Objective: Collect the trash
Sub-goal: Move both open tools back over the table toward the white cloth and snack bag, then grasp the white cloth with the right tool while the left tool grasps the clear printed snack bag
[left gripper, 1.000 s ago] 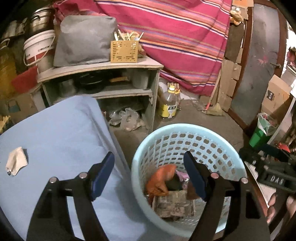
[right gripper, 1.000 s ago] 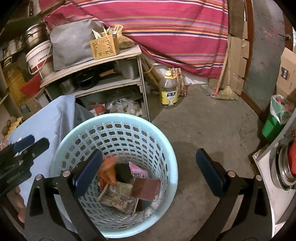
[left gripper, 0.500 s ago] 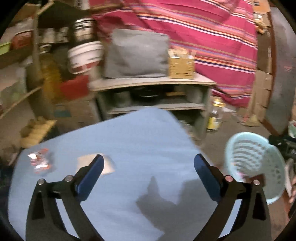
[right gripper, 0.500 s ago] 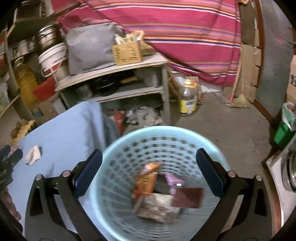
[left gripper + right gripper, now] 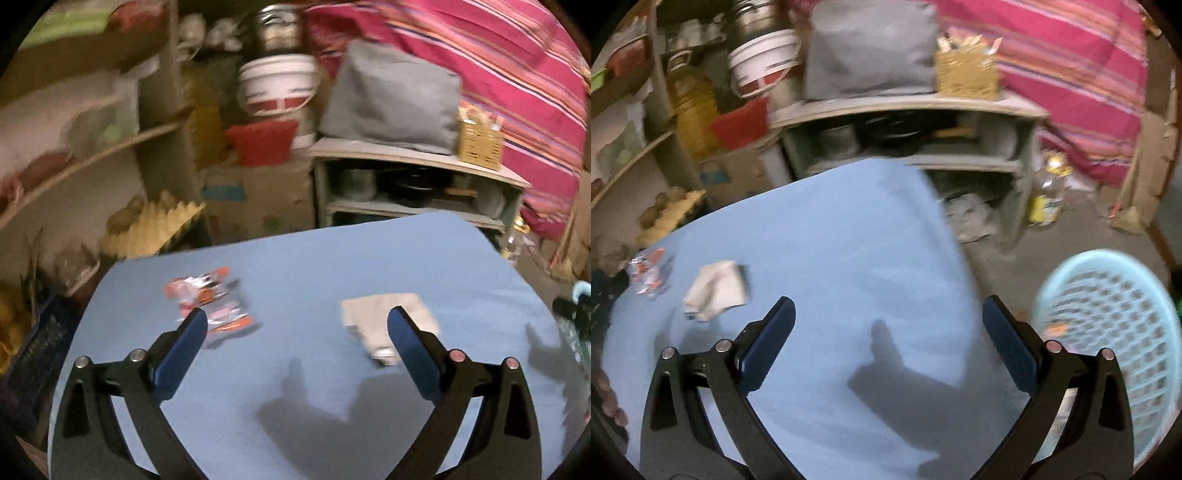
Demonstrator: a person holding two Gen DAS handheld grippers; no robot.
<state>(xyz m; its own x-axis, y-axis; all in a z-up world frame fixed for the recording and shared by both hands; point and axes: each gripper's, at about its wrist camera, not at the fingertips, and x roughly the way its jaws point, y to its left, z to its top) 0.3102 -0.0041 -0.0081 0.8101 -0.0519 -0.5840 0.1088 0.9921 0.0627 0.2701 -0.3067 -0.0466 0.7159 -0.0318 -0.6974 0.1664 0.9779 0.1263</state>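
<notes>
Cluttered storeroom shelves and a striped pink blanket (image 5: 517, 74) stand behind a worktop (image 5: 314, 266) covered in blue cloth. On the worktop lie two pieces of trash, well apart: a crumpled orange-and-white wrapper (image 5: 210, 302) toward the left and a pale folded paper scrap (image 5: 384, 321) toward the right. The left gripper (image 5: 295, 332) hangs above the worktop, fingers spread wide, holding nothing. The right gripper (image 5: 888, 325) is likewise spread and empty over the cloth. A light blue perforated basket (image 5: 1115, 317) sits on the floor beside the worktop's right edge.
</notes>
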